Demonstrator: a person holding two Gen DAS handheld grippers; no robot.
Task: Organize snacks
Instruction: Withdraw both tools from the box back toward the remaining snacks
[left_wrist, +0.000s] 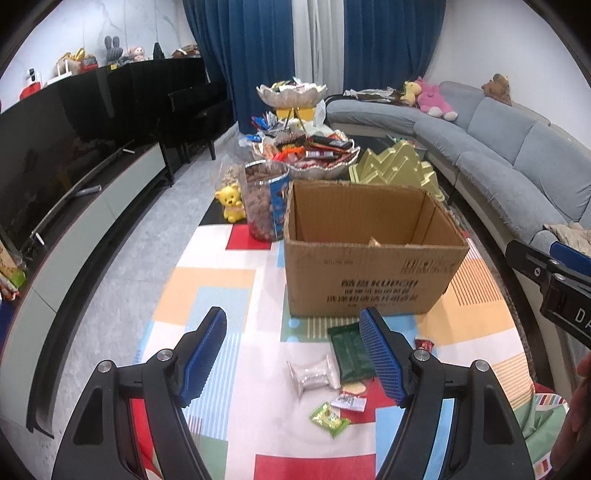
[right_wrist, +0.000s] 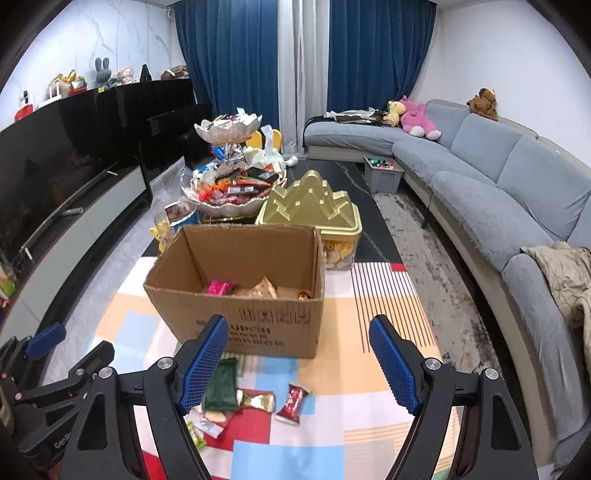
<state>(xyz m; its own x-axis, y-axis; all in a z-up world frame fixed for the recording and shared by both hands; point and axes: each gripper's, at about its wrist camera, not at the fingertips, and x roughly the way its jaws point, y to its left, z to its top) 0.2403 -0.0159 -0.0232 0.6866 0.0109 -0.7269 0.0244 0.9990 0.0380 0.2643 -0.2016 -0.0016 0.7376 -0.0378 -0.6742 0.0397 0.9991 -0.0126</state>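
Observation:
An open cardboard box stands on the patterned mat; in the right wrist view the box holds a pink packet and tan packets. Loose snacks lie in front of it: a dark green packet, a silver packet, a light green packet, a small white packet. The right wrist view shows the green packet, a gold packet and a red packet. My left gripper is open and empty above them. My right gripper is open and empty.
Behind the box stand a jar of nuts, a tiered dish of snacks, a gold-lidded tin and a yellow bear. A grey sofa curves on the right; a TV stand runs along the left.

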